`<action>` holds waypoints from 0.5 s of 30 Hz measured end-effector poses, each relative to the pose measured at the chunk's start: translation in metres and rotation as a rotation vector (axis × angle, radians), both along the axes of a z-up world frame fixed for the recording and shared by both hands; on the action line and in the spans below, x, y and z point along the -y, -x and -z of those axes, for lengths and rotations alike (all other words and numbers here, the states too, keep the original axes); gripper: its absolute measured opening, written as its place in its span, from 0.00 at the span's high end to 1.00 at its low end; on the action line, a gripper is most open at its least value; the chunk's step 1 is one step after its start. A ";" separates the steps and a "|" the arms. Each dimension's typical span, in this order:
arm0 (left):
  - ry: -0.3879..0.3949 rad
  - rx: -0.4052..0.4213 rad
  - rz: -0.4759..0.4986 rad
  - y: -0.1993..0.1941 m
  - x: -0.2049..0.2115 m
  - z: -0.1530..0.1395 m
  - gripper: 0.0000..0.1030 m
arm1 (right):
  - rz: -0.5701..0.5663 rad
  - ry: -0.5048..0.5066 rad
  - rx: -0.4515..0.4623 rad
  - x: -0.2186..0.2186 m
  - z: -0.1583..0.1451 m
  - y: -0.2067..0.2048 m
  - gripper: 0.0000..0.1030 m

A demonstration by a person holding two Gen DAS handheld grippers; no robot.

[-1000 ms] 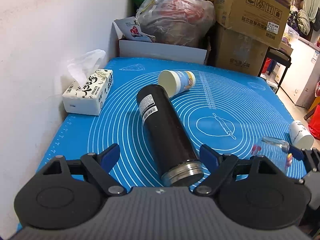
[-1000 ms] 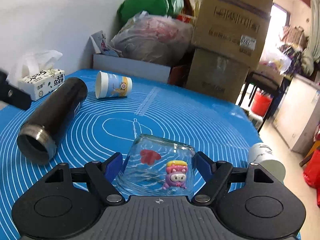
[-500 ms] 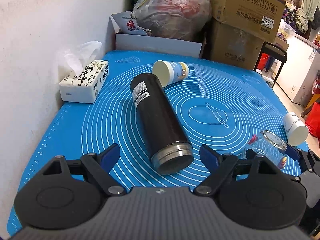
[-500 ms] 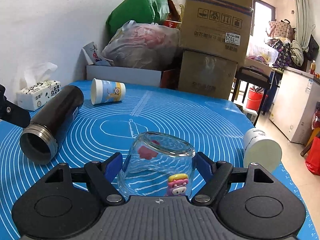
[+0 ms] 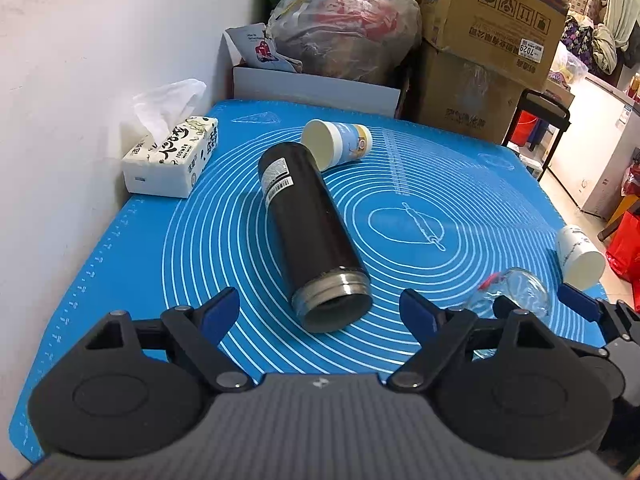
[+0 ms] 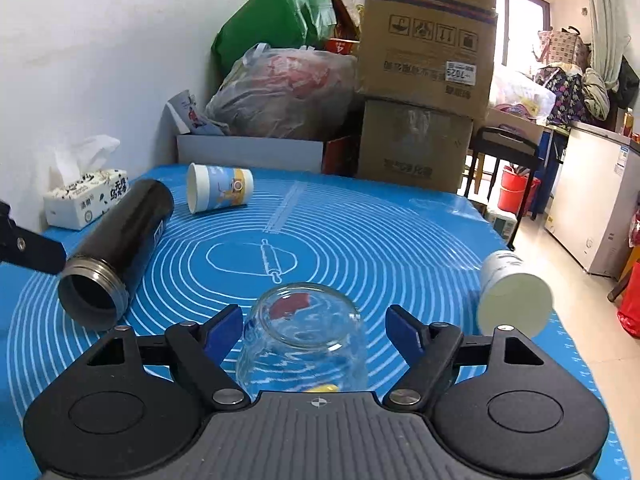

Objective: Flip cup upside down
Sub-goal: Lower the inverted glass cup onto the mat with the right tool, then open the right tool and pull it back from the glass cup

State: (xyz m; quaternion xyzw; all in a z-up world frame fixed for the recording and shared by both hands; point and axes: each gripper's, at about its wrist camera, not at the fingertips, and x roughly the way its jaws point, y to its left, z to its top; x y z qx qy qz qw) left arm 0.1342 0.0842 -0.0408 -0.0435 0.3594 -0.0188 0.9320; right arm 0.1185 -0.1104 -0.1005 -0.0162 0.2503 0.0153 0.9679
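Note:
A clear glass cup (image 6: pixel 304 344) with cartoon stickers stands upside down on the blue mat (image 6: pixel 400 248), between the fingers of my right gripper (image 6: pixel 314 330). The jaws are open and stand apart from the glass on both sides. The glass also shows in the left wrist view (image 5: pixel 516 292), beside the right gripper's blue fingertips (image 5: pixel 576 304). My left gripper (image 5: pixel 320 310) is open and empty, just short of the open mouth of a black thermos (image 5: pixel 312 232) lying on its side.
A blue-and-white paper cup (image 5: pixel 336 144) lies on its side behind the thermos. A white cup (image 6: pixel 512 292) lies near the mat's right edge. A tissue box (image 5: pixel 172 156) sits by the left wall. Cardboard boxes (image 6: pixel 424 80) and bags (image 6: pixel 280 92) stand behind the table.
The right gripper has drawn back and tilted so the glass sits lower in its view, standing on the mat. The left gripper has pulled back from the thermos.

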 end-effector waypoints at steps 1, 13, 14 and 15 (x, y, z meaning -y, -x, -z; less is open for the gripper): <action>0.003 0.002 0.000 0.003 0.002 -0.001 0.15 | 0.005 -0.006 -0.005 0.003 -0.003 0.004 0.20; 0.002 0.037 0.057 0.064 0.035 -0.009 0.15 | 0.060 -0.025 -0.049 0.045 -0.030 0.076 0.14; -0.005 0.039 0.065 0.070 0.039 -0.010 0.15 | 0.061 -0.027 -0.052 0.047 -0.032 0.083 0.14; -0.015 0.042 0.075 0.076 0.044 -0.010 0.15 | 0.063 -0.027 -0.055 0.050 -0.034 0.090 0.14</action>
